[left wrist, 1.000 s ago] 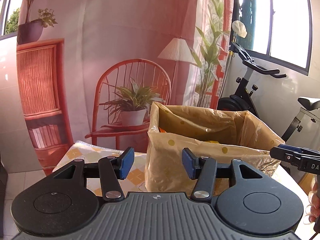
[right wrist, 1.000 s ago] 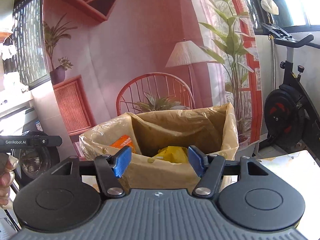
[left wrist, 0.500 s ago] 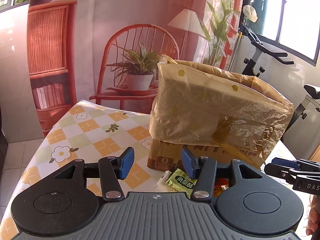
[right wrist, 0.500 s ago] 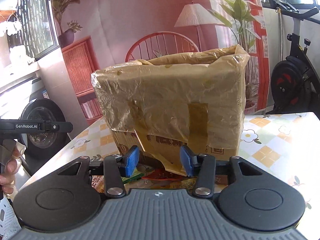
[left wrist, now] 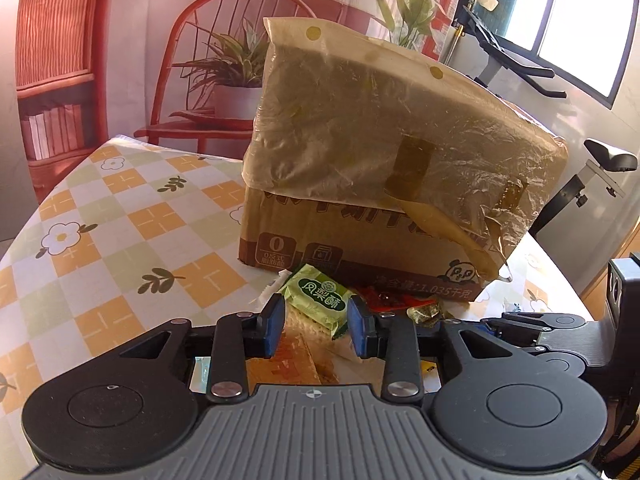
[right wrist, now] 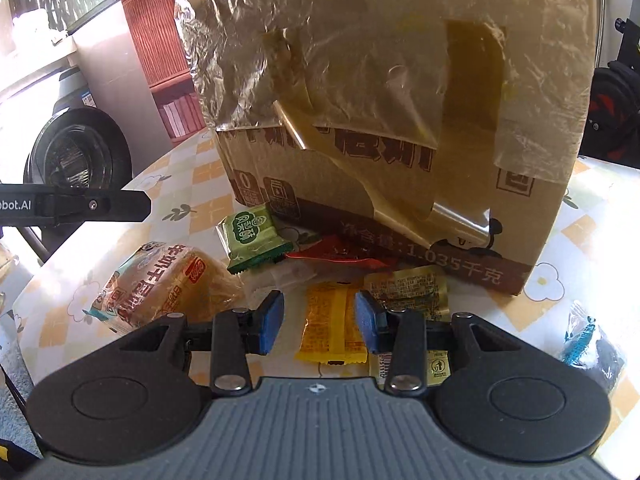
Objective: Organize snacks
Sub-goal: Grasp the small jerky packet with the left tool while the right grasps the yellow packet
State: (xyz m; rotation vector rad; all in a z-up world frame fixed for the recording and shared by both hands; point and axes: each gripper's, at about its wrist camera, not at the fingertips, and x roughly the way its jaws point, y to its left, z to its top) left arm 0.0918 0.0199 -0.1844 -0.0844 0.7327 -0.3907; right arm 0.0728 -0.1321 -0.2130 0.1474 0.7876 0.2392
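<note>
One bag-lined box (right wrist: 400,100) (contents hidden) stands far; at least six snack packets (right wrist: 332,326) lie near on the surface (right wrist: 580,240). Both grippers' fingers (right wrist: 270,322) are closing, pinching nothing.

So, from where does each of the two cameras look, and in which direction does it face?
Left wrist: sits on the left gripper, faces forward and down at the green snack packet before the cardboard box; its closing jaws and the right gripper show.
Right wrist: sits on the right gripper, faces down at the yellow packet; its closing jaws show, with the left gripper's edge.
Shared: box, green packet, checked tablecloth.
</note>
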